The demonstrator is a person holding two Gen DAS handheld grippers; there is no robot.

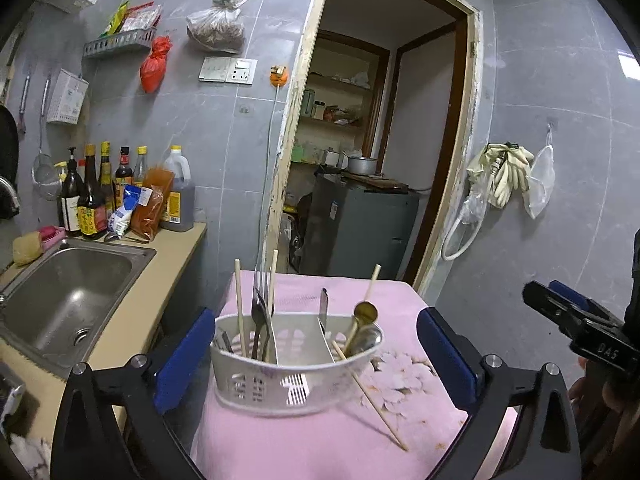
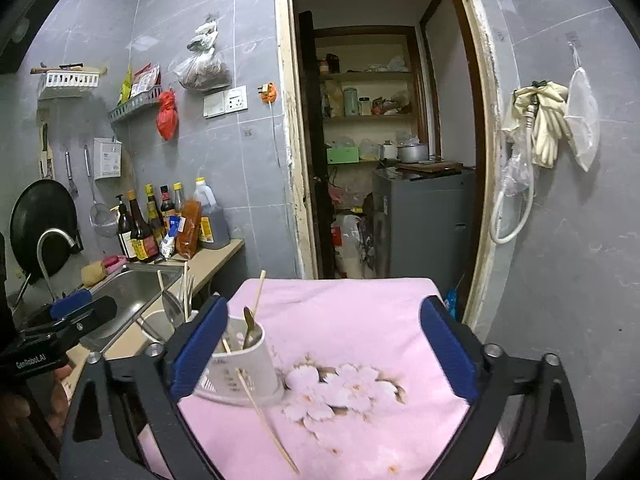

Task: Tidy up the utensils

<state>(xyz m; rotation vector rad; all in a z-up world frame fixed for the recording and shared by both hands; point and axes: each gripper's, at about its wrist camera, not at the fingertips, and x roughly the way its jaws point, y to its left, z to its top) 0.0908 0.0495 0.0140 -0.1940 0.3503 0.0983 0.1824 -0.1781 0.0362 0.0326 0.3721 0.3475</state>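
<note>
A white slotted utensil caddy (image 1: 296, 368) stands on a pink flowered cloth (image 1: 312, 440). Its left compartment holds chopsticks (image 1: 240, 308), a fork and a dark spoon (image 1: 260, 316). Its right compartment holds a knife (image 1: 323, 306), a brass spoon (image 1: 365, 314) and a metal spoon. One chopstick (image 1: 372, 396) leans against its right end, tip on the cloth. My left gripper (image 1: 316, 356) is open, with the caddy between its blue pads. My right gripper (image 2: 324, 352) is open and empty over the cloth, right of the caddy (image 2: 240, 372) and the leaning chopstick (image 2: 266, 420).
A steel sink (image 1: 68, 292) sits in the counter to the left, with sauce bottles (image 1: 104, 196) behind it. An open doorway (image 1: 372, 140) with shelves and a grey appliance (image 1: 356, 228) lies beyond the table. Gloves and a hose (image 1: 504, 176) hang on the right wall.
</note>
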